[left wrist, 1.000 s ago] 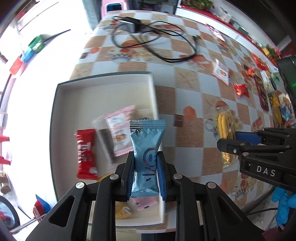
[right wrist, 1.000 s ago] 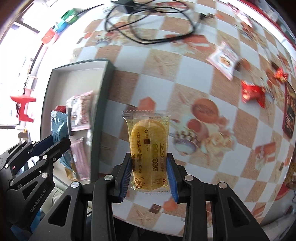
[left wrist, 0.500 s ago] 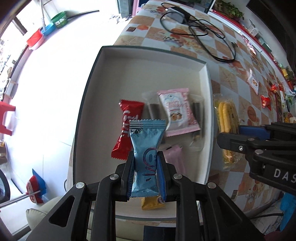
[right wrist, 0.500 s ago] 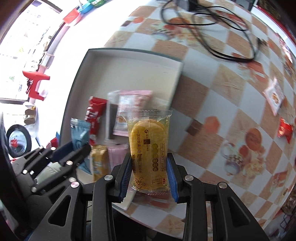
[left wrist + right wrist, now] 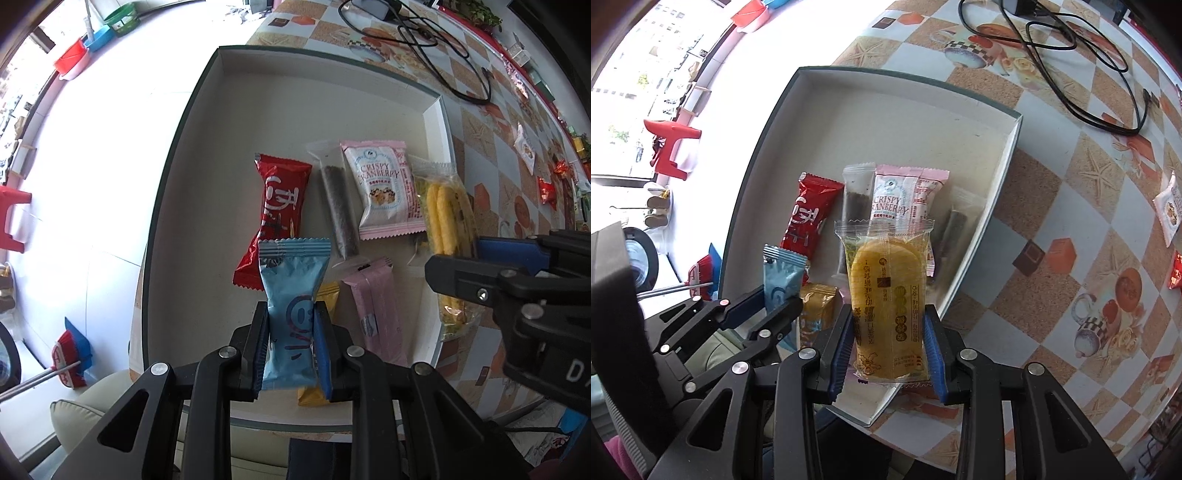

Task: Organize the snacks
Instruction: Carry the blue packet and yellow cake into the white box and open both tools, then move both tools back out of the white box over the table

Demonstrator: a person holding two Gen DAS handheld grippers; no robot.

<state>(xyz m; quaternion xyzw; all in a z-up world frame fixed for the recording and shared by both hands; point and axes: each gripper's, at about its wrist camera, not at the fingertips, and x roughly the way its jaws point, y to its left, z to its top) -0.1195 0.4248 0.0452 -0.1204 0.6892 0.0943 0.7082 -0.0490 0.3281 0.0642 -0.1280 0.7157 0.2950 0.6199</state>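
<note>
Checkered bench (image 5: 1030, 206) with a tray

An open tray (image 5: 1004, 162) sits at the bench's edge; a black cable (image 5: 1108, 70) lies coiled beyond it, and loose snack packets (image 5: 1167, 210) lie scattered to the right.

A blue snack packet (image 5: 291, 314) and a clear-wrapped yellow biscuit packet (image 5: 888, 310) are hanging upright over the tray (image 5: 177, 155), where red (image 5: 275, 218) and pink (image 5: 384, 195) packets are lying flat.
</note>
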